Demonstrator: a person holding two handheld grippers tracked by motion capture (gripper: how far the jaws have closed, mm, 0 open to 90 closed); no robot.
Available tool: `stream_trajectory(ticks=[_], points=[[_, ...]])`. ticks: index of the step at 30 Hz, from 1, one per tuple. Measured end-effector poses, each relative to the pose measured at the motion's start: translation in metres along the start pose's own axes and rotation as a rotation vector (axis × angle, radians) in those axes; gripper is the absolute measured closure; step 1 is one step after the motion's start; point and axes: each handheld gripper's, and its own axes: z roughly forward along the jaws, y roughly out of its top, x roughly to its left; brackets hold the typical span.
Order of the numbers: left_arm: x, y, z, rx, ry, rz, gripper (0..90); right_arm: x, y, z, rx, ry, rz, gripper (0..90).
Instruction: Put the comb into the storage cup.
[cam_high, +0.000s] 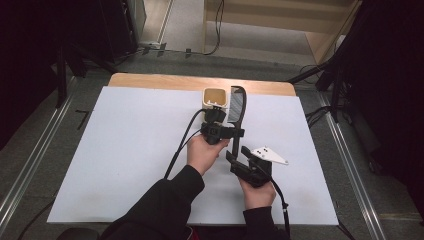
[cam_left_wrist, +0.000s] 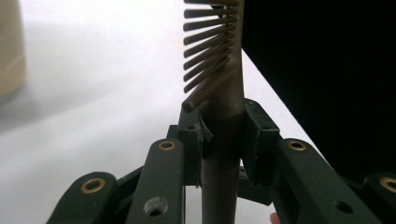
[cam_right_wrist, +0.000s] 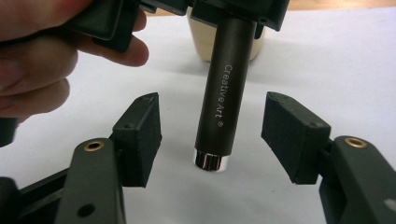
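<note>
A dark brown comb (cam_high: 238, 102) with a round handle lies along the table's middle, teeth end away from me. My left gripper (cam_high: 226, 131) is shut on its handle just below the teeth (cam_left_wrist: 210, 51), both pads pressing the shaft (cam_left_wrist: 223, 140). The handle (cam_right_wrist: 226, 88), printed "Creative Art" and ending in a silver cap, hangs free between the jaws of my right gripper (cam_right_wrist: 215, 133). Those jaws stand open, well apart from the handle on both sides. From above, the right gripper (cam_high: 239, 153) sits just nearer to me than the left one.
A beige cup (cam_high: 214, 97) stands upright just left of the comb's teeth, close behind the left gripper; it shows behind the handle (cam_right_wrist: 200, 44) too. White paper (cam_high: 125, 150) covers the wooden table. Dark floor, cables and stands surround it.
</note>
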Motion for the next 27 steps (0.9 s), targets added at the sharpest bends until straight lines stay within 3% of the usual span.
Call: stream_trajectory(ticks=[5,13,16,19,24,27], points=[[0.003,0.002,-0.005,0.003,0.016,0.015,72.8,0.001,0.004,0.001,0.040,0.028,-0.005,29.4],[0.009,0.002,-0.018,0.022,0.069,0.071,72.9,0.002,0.006,-0.001,0.081,0.077,-0.019,29.6],[0.012,0.003,-0.024,0.020,0.068,0.077,72.8,0.002,0.007,0.000,0.089,0.107,-0.016,29.2],[0.014,0.004,-0.029,0.018,0.066,0.077,72.8,0.001,0.009,0.000,0.103,0.167,-0.002,27.4],[0.018,0.006,-0.036,0.023,0.073,0.088,72.8,0.002,0.014,0.003,0.151,0.191,-0.054,24.9],[0.019,0.007,-0.038,0.020,0.074,0.086,72.8,0.000,0.018,0.005,0.154,0.230,-0.055,24.9]])
